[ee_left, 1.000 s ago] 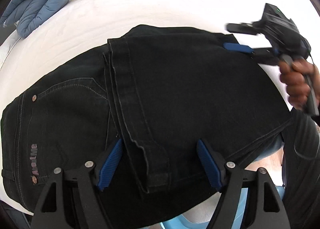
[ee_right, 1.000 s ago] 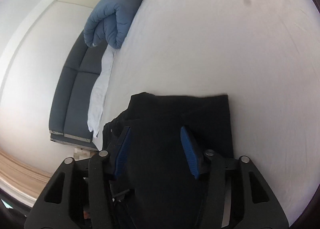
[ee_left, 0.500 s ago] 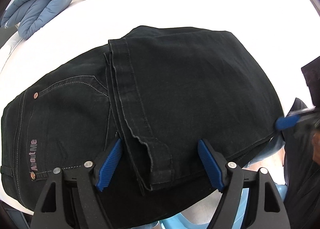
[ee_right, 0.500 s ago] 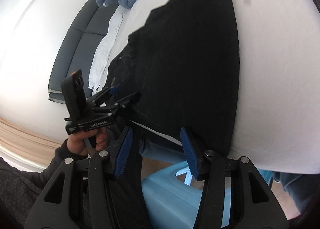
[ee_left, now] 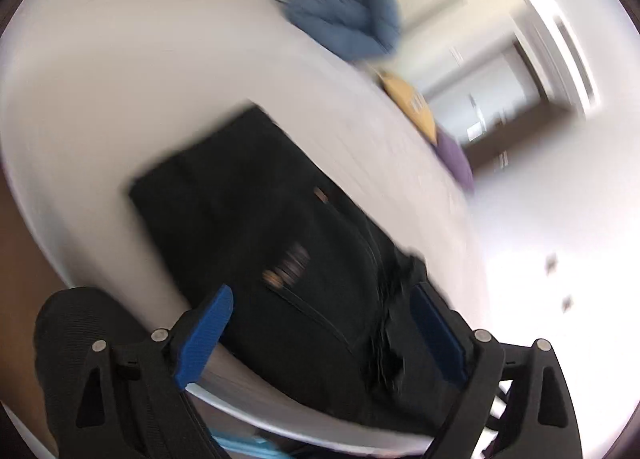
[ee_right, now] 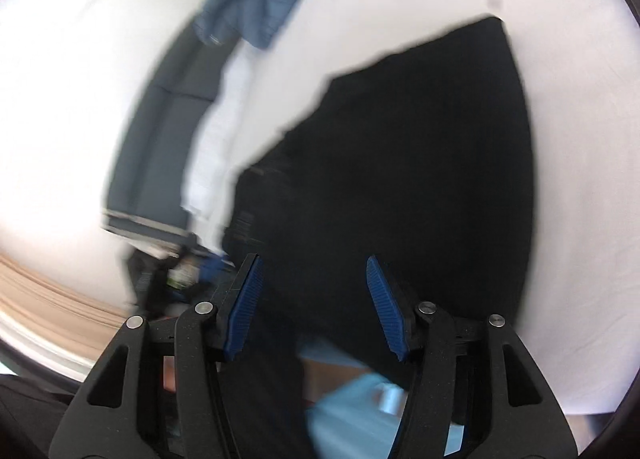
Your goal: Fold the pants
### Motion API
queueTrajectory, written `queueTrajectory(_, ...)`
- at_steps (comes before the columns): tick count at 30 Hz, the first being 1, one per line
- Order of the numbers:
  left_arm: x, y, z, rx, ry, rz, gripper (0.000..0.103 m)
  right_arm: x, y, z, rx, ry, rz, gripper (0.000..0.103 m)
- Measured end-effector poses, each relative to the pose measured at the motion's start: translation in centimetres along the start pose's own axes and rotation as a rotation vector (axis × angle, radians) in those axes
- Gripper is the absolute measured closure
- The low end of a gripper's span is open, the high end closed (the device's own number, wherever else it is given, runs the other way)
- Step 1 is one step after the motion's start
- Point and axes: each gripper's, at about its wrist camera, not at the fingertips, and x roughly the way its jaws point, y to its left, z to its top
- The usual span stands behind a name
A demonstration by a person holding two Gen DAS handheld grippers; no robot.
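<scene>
The black pants (ee_left: 280, 251) are seen lying folded on the white bed (ee_left: 120, 99), near its front edge. Both views are blurred, so fine details of the cloth cannot be read. In the left wrist view a folded rectangle of the pants is shown, with a few small copper-coloured marks on the fabric, and a bunched, wrinkled part is found close to the right finger of the left gripper (ee_left: 320, 331). The blue pads (ee_left: 204, 335) of this gripper are held wide apart, and nothing is pinched between them; the pants are seen in the gap, but whether they are touched cannot be told.

In the right wrist view the pants (ee_right: 420, 163) are shown as one large dark shape on the bed (ee_right: 580, 219), reaching the near edge. The right gripper (ee_right: 316, 311) is also spread open, with its blue pads (ee_right: 244, 307) well apart and no cloth gripped.

A rolled blue duvet (ee_left: 344, 15) is placed at the far part of the bed, and a yellow pillow (ee_left: 412, 103) and a purple pillow (ee_left: 456, 163) are seen along the bed's far side. Beside the bed a dark sofa (ee_right: 160, 131) is visible. Below the bed's edge a light blue container (ee_right: 360, 415) is seen; what is inside it cannot be told.
</scene>
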Motion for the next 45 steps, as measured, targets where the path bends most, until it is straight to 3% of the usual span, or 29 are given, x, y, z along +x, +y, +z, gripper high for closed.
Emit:
queueTrajectory(5,-0.9,5.1,2.8,-0.250,-0.055,-0.081,0.011,0.9,1.4,0.7,0.051,-0.034,0.092,0.049)
queueTrajectory(11,1.4,7.0,2.5,-0.346,-0.043,-0.068,0.011,2.6,3.7,1.4,0.047,-0.016,0.131,0.049)
queueTrajectory(14,3.0,8.9,1.5,-0.415,-0.018,-0.090,0.011,3.2,4.7,1.7,0.031,-0.010,0.131,0.049)
queueTrajectory(17,4.0,8.9,2.0,-0.396,-0.006,-0.111,0.009,3.5,5.3,2.0,0.026,-0.007,0.126,0.049)
queueTrajectory(24,6.2,9.6,3.5,-0.471,0.008,-0.196,0.010,4.5,5.6,2.7,0.039,-0.015,0.145,0.049)
queueTrajectory(25,6.5,9.8,3.7,-0.484,0.006,-0.206,0.015,4.7,5.7,2.8,0.040,-0.016,0.149,0.049)
queueTrajectory(27,6.7,9.9,3.9,-0.496,0.021,-0.194,0.039,5.3,6.1,3.2,0.033,-0.014,0.151,0.049)
queueTrajectory(28,7.0,10.0,3.9,-0.501,0.036,-0.184,0.063,5.6,6.4,3.5,0.027,-0.012,0.152,0.049)
queueTrajectory(29,7.3,10.2,3.9,-0.508,0.048,-0.193,0.072,6.0,6.5,3.8,0.023,-0.009,0.152,0.049)
queueTrajectory(39,5.7,6.4,5.6,-0.348,0.003,-0.170,0.079,14.5,9.1,7.4,-0.034,0.126,0.085,0.049)
queueTrajectory(41,5.6,5.8,5.8,-0.331,-0.007,-0.165,0.079,16.9,8.6,7.8,-0.028,0.178,0.034,0.049)
queueTrajectory(44,5.6,5.2,6.0,-0.308,-0.017,-0.154,0.080,20.3,5.4,7.9,0.060,0.268,-0.120,0.054)
queueTrajectory(45,5.5,5.0,6.1,-0.300,-0.019,-0.151,0.080,20.4,4.7,8.0,0.079,0.248,-0.095,0.057)
